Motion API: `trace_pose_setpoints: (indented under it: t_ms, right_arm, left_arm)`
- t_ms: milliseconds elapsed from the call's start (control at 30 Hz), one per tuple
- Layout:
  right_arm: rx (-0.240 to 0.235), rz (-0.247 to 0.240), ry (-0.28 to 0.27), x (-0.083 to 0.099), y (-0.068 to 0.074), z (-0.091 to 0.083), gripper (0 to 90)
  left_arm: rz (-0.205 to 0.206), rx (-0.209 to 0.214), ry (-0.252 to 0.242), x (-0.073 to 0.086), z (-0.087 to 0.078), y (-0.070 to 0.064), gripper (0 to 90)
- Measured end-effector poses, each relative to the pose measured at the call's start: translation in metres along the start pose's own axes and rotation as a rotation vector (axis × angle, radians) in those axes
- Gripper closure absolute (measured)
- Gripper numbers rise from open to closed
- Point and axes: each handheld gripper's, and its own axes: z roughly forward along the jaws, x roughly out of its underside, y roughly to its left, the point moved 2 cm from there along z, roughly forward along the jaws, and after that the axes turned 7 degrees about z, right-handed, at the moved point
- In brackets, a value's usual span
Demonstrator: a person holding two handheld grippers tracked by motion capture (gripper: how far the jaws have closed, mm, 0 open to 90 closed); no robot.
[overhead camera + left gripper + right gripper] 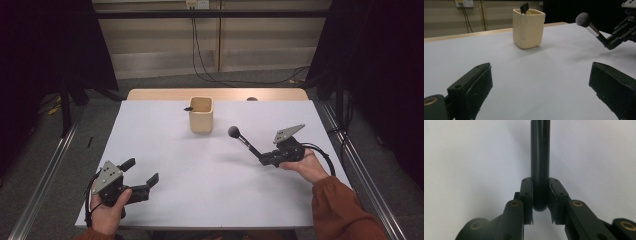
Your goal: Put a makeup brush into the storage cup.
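Black-handled makeup brush with grey round head [243, 140] sits clamped in right gripper [264, 160]; left gripper [141, 172] idles, jaws apart. Tip it handle-down over the cream square ceramic cup [201, 114], avoid the black clip [188, 108], then release.

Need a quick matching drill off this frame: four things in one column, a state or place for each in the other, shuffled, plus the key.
Things:
1. left gripper
2. right gripper
3. cream cup
4. brush

States or places:
A. stands upright at the far middle of the table
B. jaws wide apart, nothing between them
C. handle clamped, round head raised toward the cup
D. jaws closed on a dark handle

Pairs: 1-B, 2-D, 3-A, 4-C
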Motion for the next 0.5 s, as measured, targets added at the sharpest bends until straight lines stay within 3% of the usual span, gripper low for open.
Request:
trace_pose_setpoints:
  t_ms: [267, 500]
  right_arm:
    - [0.092, 0.083, -0.123, 0.008, -0.001, 0.000, 75.7]
    - [0.102, 0.130, -0.242, 0.015, -0.002, -0.007, 75.7]
  left_arm:
    - [0.015, 0.003, 0.006, -0.001, 0.002, -0.002, 4.9]
    - [0.010, 0.001, 0.003, -0.001, 0.003, -0.001, 4.9]
